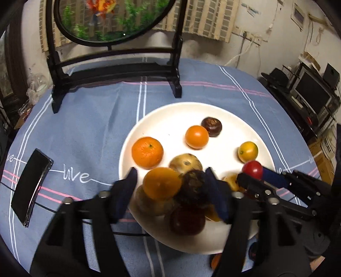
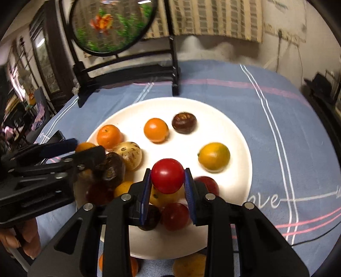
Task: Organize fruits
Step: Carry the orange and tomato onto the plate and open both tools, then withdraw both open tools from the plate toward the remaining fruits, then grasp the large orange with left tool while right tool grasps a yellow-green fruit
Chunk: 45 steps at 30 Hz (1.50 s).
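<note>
A white plate (image 1: 170, 113) (image 2: 230, 130) on the blue cloth holds several small fruits: oranges (image 1: 147, 151) (image 2: 156, 130), a brown chestnut-like fruit (image 1: 212, 126) (image 2: 184, 123), a yellow citrus (image 1: 247, 151) (image 2: 214, 157) and a tan fruit (image 1: 185, 163) (image 2: 130, 155). My left gripper (image 1: 170, 187) is shut on an orange fruit (image 1: 161, 183) and a dark brown fruit (image 1: 195, 187) side by side, above the plate's near left. My right gripper (image 2: 167, 178) is shut on a red tomato (image 2: 167, 175) (image 1: 252, 169) above the plate's near part.
A black phone (image 1: 31, 186) lies on the cloth at the left. A black stand with a round painted panel (image 1: 115, 19) stands behind the plate. More red and dark fruits (image 2: 175, 216) lie under the grippers, and some fruits (image 2: 189, 265) sit off the plate's near edge.
</note>
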Available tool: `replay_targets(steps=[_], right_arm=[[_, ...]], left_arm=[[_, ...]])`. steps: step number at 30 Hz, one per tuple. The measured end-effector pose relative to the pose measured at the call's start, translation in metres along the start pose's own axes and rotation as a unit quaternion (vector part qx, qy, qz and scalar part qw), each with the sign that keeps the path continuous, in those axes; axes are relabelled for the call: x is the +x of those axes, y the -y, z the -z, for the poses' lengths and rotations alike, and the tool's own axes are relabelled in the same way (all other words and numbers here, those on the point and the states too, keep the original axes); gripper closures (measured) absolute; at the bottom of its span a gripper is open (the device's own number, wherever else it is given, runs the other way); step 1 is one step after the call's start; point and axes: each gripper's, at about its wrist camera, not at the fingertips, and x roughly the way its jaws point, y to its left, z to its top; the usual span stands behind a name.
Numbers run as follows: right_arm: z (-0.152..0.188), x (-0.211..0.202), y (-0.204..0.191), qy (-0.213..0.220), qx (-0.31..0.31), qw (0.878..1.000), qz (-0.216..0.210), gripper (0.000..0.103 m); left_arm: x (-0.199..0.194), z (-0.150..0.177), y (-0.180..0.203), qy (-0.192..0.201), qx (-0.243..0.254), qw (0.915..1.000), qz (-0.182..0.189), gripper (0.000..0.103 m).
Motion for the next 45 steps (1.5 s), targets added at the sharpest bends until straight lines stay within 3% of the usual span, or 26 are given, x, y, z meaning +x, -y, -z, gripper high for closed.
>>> replay_targets(steps=[1, 3, 5, 11, 18, 25, 29, 36, 45], right_arm=[[0.001, -0.001, 0.002, 0.001, 0.006, 1.0, -0.004, 0.071], [0.005, -0.009, 0.007, 0.013, 0.021, 1.0, -0.017, 0.053], [0.009, -0.02, 0.009, 0.029, 0.031, 0.999, -0.013, 0.044], [0.02, -0.054, 0.017, 0.062, 0.047, 0.997, -0.014, 0.044], [0.059, -0.094, 0.026, 0.075, 0.066, 0.995, -0.019, 0.044], [0.109, -0.115, 0.017, 0.057, 0.032, 0.997, 0.029, 0.044], [0.131, -0.121, 0.014, 0.054, 0.014, 0.997, 0.057, 0.044], [0.159, -0.12, 0.019, 0.03, 0.023, 0.997, 0.067, 0.044], [0.162, -0.116, 0.03, 0.022, 0.038, 0.998, 0.04, 0.044]], left_arm=[[-0.002, 0.0, 0.0, 0.003, 0.0, 1.0, 0.0, 0.034], [-0.01, 0.001, 0.0, 0.01, 0.005, 0.9999, 0.001, 0.032], [-0.022, 0.004, 0.0, 0.022, 0.007, 0.9997, -0.006, 0.027], [-0.052, 0.022, -0.003, 0.035, 0.0, 0.9994, -0.002, 0.023], [-0.081, 0.056, -0.001, 0.035, 0.005, 0.9993, 0.009, 0.019], [-0.095, 0.091, 0.01, 0.029, 0.031, 0.9991, -0.004, 0.018], [-0.093, 0.108, 0.02, 0.013, 0.042, 0.999, -0.002, 0.017], [-0.071, 0.128, 0.042, -0.022, 0.062, 0.9978, 0.003, 0.017], [-0.038, 0.127, 0.061, -0.045, 0.073, 0.9963, -0.012, 0.018]])
